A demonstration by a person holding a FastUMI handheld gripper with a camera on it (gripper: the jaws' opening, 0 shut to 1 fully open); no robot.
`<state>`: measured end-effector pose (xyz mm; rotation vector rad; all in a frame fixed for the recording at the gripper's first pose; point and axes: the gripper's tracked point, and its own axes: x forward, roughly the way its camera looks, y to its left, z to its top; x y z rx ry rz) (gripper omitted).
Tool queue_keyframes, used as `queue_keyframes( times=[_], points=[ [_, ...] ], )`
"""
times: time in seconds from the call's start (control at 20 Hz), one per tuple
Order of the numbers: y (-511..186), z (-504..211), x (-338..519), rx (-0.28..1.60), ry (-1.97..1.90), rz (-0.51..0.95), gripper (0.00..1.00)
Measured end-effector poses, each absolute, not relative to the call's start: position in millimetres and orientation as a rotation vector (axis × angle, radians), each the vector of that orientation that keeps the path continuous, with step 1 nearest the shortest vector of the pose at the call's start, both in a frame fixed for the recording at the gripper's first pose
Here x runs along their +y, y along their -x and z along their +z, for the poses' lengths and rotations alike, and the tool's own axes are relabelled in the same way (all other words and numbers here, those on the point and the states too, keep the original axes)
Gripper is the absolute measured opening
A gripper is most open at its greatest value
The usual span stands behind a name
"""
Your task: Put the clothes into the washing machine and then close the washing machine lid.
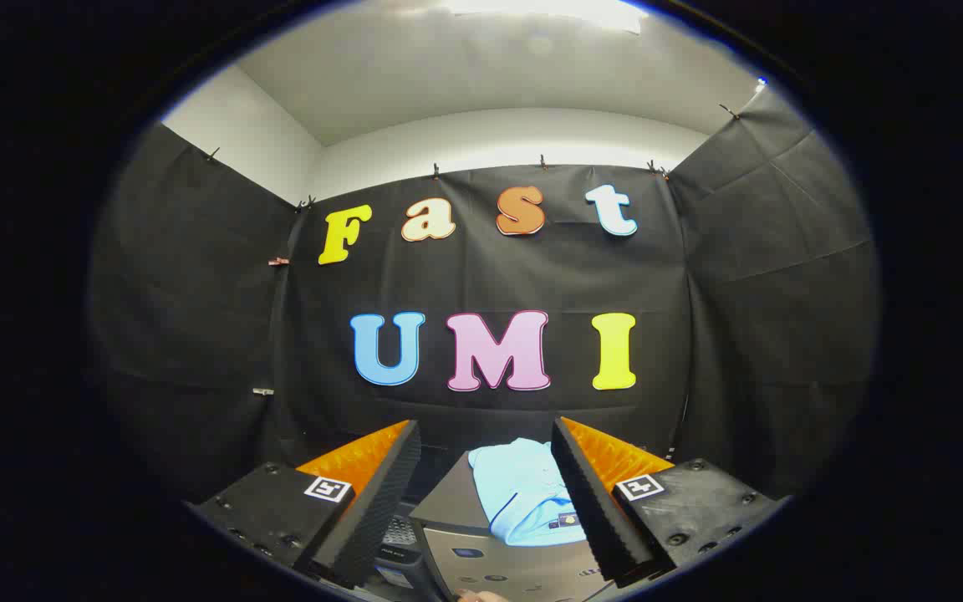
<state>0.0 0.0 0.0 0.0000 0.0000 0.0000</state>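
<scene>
The claw point(486, 493) is held level with its two fingers point(369, 502) spread wide apart, gripping nothing; each finger bears a small square marker tag point(328, 489) on its upper face. In the gap between them, and a little below, lies the shirt point(523, 493), a pale blue folded garment with a dark trim line and a small label near its lower edge. The right finger covers the shirt's right side, so that edge is hidden; neither finger can be seen pressing on the cloth.

The shirt rests on the washer point(481, 543), a grey box-shaped machine whose flat top slopes down toward the camera. Small dark buttons or marks dot its near face, too small to make out. Whether its lid is raised or down cannot be told from here.

Just left of the washer, near the left finger's tip, sits a dark device point(398, 548) with what looks like a keypad; its nature is unclear. At the very bottom, below the washer, a bit of a hand point(481, 595) shows.

Beyond all this hangs the black cloth wall point(197, 293), pinned with clips along its top, with a white ceiling point(481, 75) and a bright lamp above.
</scene>
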Motion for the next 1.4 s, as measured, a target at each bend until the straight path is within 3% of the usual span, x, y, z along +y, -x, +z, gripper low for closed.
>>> queue_keyframes(
  times=[1.4],
  points=[
    [1.5, -1.0, -8.6, -0.007, 0.002, -0.011, 0.99]
  ],
)
